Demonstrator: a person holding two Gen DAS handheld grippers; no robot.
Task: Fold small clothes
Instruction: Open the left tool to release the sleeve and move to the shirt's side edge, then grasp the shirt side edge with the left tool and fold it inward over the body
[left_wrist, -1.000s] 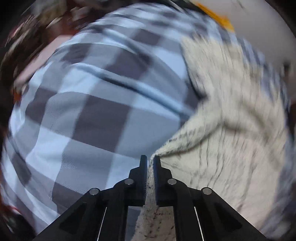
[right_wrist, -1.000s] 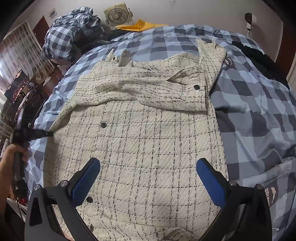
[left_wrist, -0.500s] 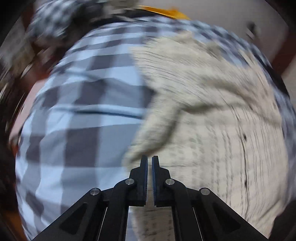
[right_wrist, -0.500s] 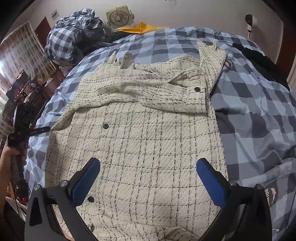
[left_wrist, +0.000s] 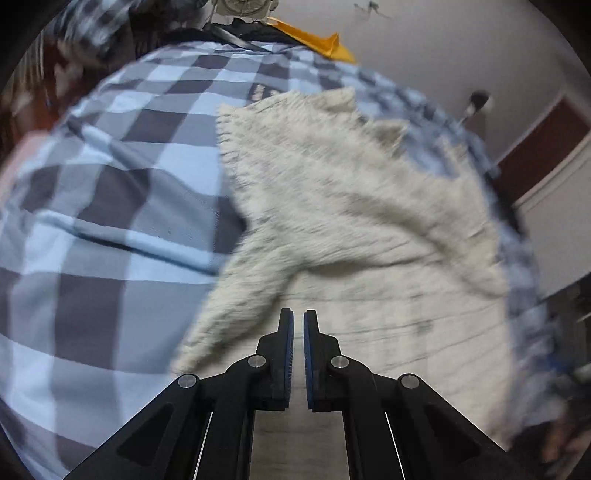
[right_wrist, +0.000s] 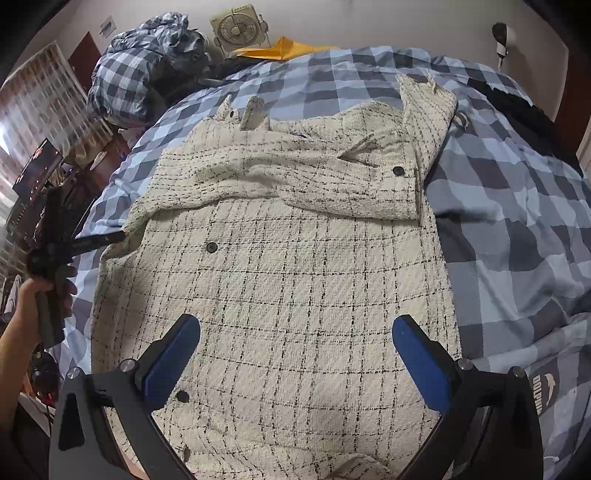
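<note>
- Left gripper (left_wrist: 298, 321): jaws together, nothing visibly between them; a second ago they pinched the jacket's edge, so that hem looks released and laid down.
- Right gripper (right_wrist: 295, 341): jaws wide apart, hovering over the jacket, touching nothing.
- Jacket (right_wrist: 288, 258): cream tweed, black checks, spread on the bed (right_wrist: 517, 206), 1 sleeve folded across its chest.
</note>
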